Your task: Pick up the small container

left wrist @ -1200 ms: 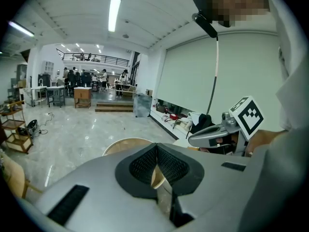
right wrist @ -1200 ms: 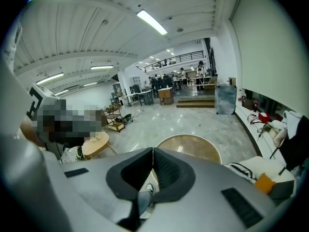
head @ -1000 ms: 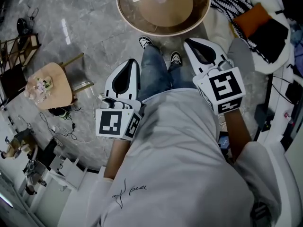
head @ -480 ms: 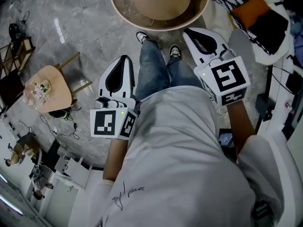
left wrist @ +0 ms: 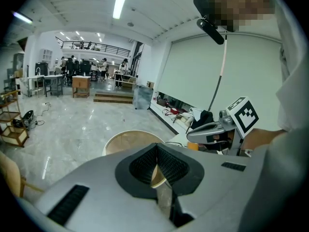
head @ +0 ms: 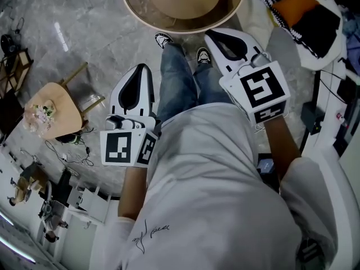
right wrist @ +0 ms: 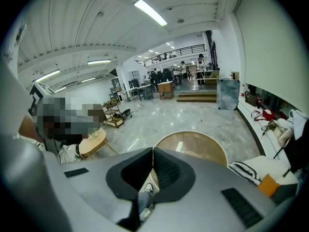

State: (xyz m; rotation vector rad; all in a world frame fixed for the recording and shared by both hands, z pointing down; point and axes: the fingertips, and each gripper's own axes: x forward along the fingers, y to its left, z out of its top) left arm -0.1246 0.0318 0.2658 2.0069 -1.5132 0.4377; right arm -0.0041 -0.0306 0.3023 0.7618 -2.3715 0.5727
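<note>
Movement is slight: we are easing the left gripper (head: 140,72) and right gripper (head: 216,38), both clamped shut on nothing, slightly lower before the round table (head: 147,14); the small container is seemingly not showing yet.

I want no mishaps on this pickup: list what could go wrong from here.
1. The left claw and right claw are both shut and empty. Arriving like that, they would likely knock a small container rather than take it.
2. No small container shows in any view, so the target may be misjudged.
3. Loose cables lie on the floor to the left. A sidestep could snag them.
</note>
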